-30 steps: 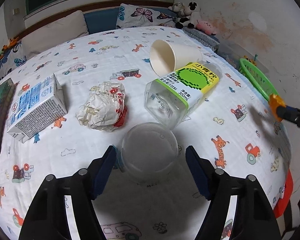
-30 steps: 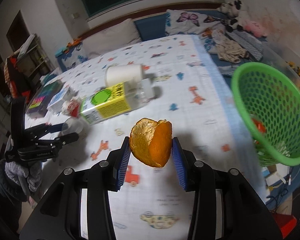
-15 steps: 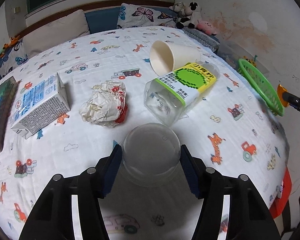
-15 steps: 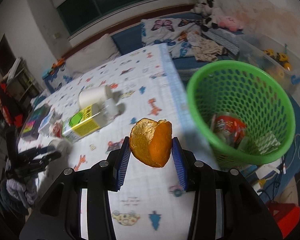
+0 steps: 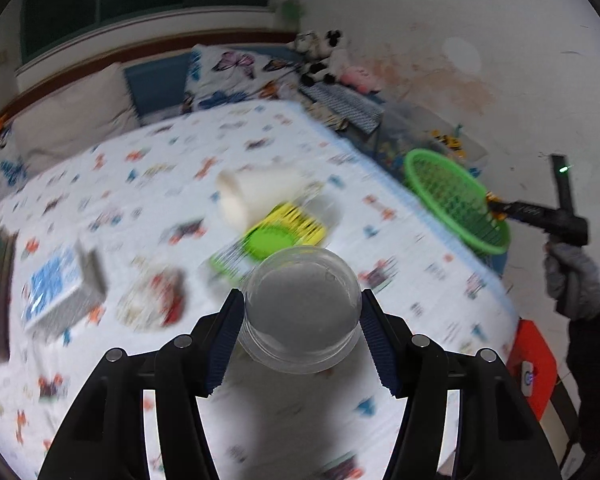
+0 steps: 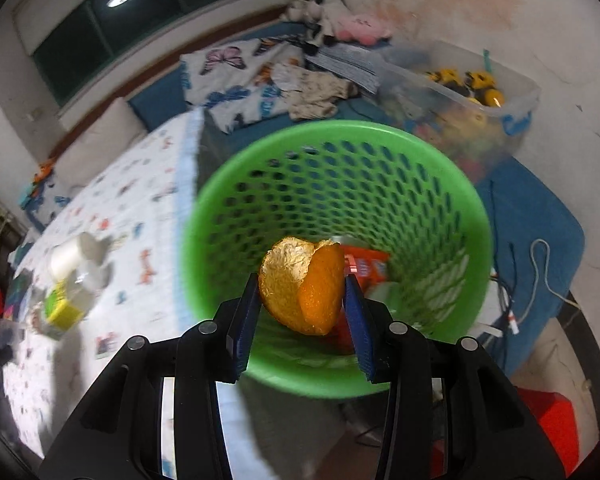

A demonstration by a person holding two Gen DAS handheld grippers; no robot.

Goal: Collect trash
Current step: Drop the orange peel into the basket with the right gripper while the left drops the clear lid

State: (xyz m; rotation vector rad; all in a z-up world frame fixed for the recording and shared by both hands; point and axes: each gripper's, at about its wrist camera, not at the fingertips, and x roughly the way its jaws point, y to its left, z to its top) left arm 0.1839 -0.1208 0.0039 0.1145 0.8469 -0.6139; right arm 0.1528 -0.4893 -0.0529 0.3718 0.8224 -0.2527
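Left wrist view motion-blurred: prints on bed sheet unreadable, crumpled wrapper and carton smeared. Basket contents half hidden behind peel; red packet partly visible.

Left gripper clamped on clear plastic cup, translucent, round, held above sheet; its jaws closed in on cup within last second.

Right gripper gripping orange peel, curled, pale pith inside, over mouth of green basket.

Paper cup and yellow-green bottle lie on sheet.

Peel above basket, basket right of bed
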